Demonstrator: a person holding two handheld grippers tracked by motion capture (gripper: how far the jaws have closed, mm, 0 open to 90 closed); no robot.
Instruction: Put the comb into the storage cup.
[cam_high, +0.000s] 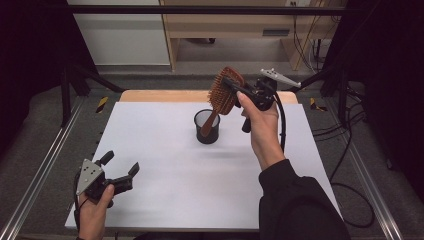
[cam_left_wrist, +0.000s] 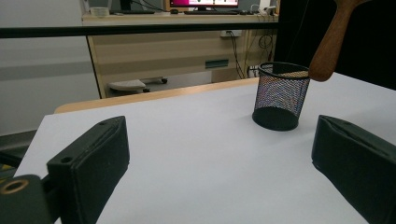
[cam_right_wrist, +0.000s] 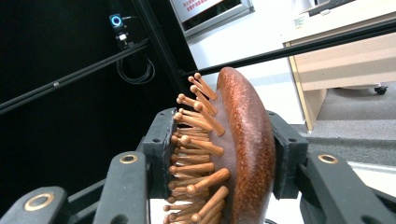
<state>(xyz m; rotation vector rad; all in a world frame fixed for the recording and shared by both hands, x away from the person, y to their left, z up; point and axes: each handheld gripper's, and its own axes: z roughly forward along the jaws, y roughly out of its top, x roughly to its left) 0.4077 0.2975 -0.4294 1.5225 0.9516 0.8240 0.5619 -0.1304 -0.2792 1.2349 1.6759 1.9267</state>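
Above the far middle of the white surface (cam_high: 165, 165), the right gripper (cam_high: 235, 90) holds a wooden hairbrush (cam_high: 223, 95) off the surface, its jaws clamped on the brush head, one against the bristles and one against the back. The handle slants down, its end at the rim of a black mesh cup (cam_high: 207, 127) standing upright. At the near left corner, the left gripper (cam_high: 120, 167) rests low in the person's hand, jaws apart and empty.

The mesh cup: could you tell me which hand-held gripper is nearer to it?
Right. The right hand-held gripper holds the hairbrush just above the mesh cup; the left hand-held gripper rests at the table's near-left corner.
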